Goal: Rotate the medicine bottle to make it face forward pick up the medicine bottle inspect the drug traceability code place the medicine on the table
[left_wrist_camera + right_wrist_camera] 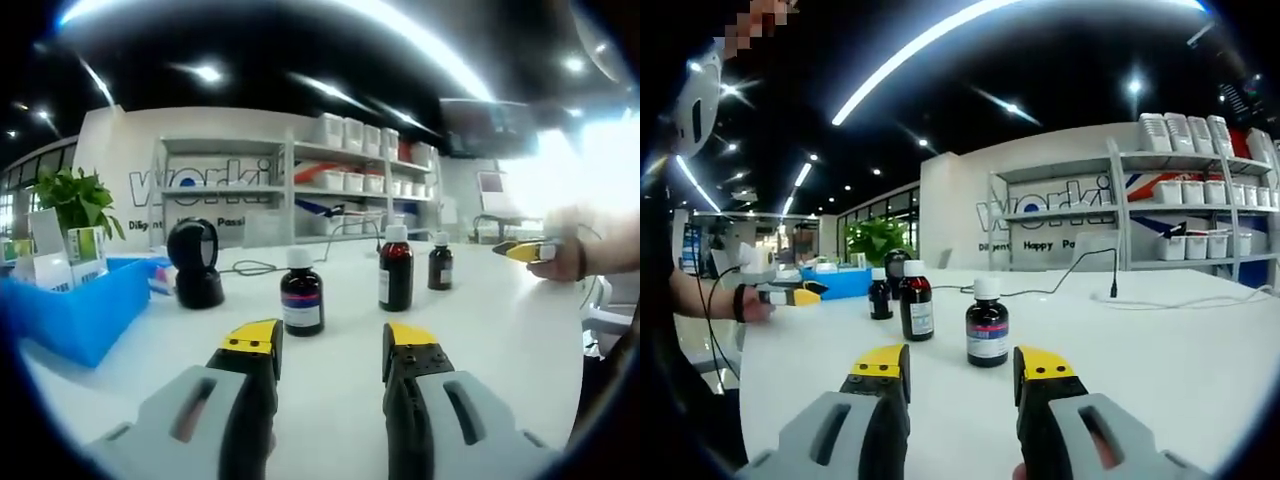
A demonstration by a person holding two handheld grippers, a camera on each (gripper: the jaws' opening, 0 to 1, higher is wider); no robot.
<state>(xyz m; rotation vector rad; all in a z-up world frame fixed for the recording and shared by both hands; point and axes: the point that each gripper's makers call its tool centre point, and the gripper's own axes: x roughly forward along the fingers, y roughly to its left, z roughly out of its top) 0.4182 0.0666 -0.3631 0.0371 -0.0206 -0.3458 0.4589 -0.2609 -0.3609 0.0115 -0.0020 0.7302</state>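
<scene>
From the left gripper view I see my left gripper [332, 345] with its jaws apart and nothing between them, low over the white table [500, 330]. Three dark medicine bottles stand upright on the table ahead: the nearest bottle [301, 293] just beyond the left jaw, a taller bottle [396, 268] further back, and a small bottle [440, 262] beside that one. This view also gives me a black scanner [194, 264] on its stand, a blue bin [75, 310] holding boxes, and a potted plant [72, 198] behind it. At the right edge the right gripper appears, blurred, held by a hand [575, 255].

The right gripper view shows my right gripper [960, 370] also open and empty. Here the same three bottles line up from the other side. The far wall carries shelves [1185, 200] of white containers
</scene>
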